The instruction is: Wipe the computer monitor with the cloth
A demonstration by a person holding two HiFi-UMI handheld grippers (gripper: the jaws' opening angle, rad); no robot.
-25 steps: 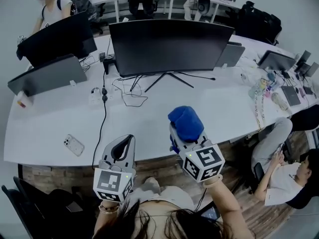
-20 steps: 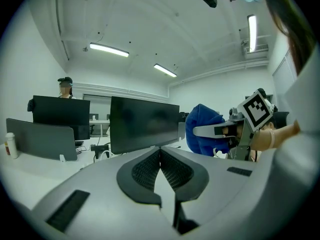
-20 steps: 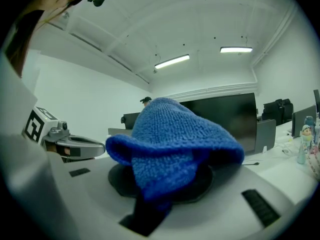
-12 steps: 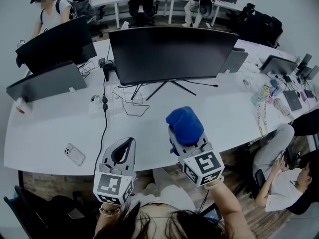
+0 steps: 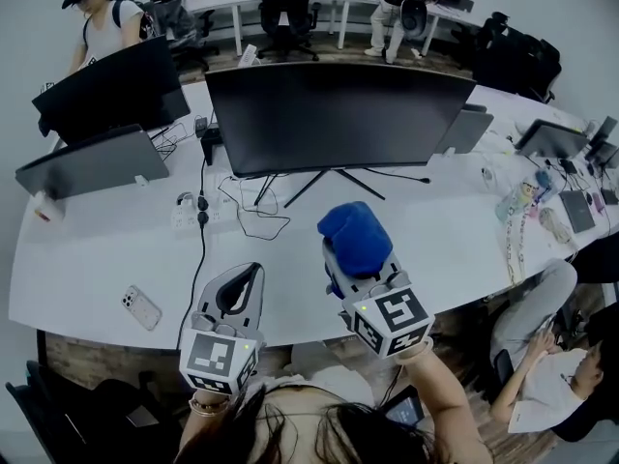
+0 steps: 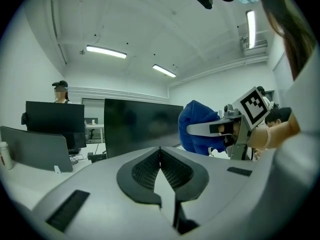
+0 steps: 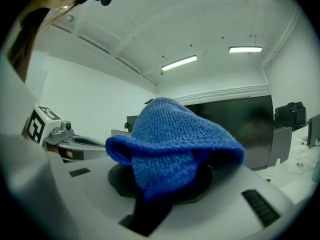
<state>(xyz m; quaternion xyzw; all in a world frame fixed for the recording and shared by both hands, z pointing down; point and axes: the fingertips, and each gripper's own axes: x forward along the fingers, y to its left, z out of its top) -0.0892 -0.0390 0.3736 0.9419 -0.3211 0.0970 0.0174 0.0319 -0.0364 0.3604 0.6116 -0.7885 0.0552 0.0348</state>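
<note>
Blue cloth point(image 5: 356, 232), just one, pinched in right tool point(image 5: 354, 251), jaw tips buried under its folds. Hangs over white surface point(image 5: 106, 259), well apart from the one wide dark monitor point(image 5: 334, 114). Left tool point(image 6: 160, 152) pressed together, holding nothing. One phone point(image 5: 141, 306) near the edge.

White-walled office with a long curved white desk point(image 5: 97, 259), wooden floor point(image 5: 106, 354), black office chair point(image 5: 287, 6) and ceiling strip lights point(image 6: 105, 51).
</note>
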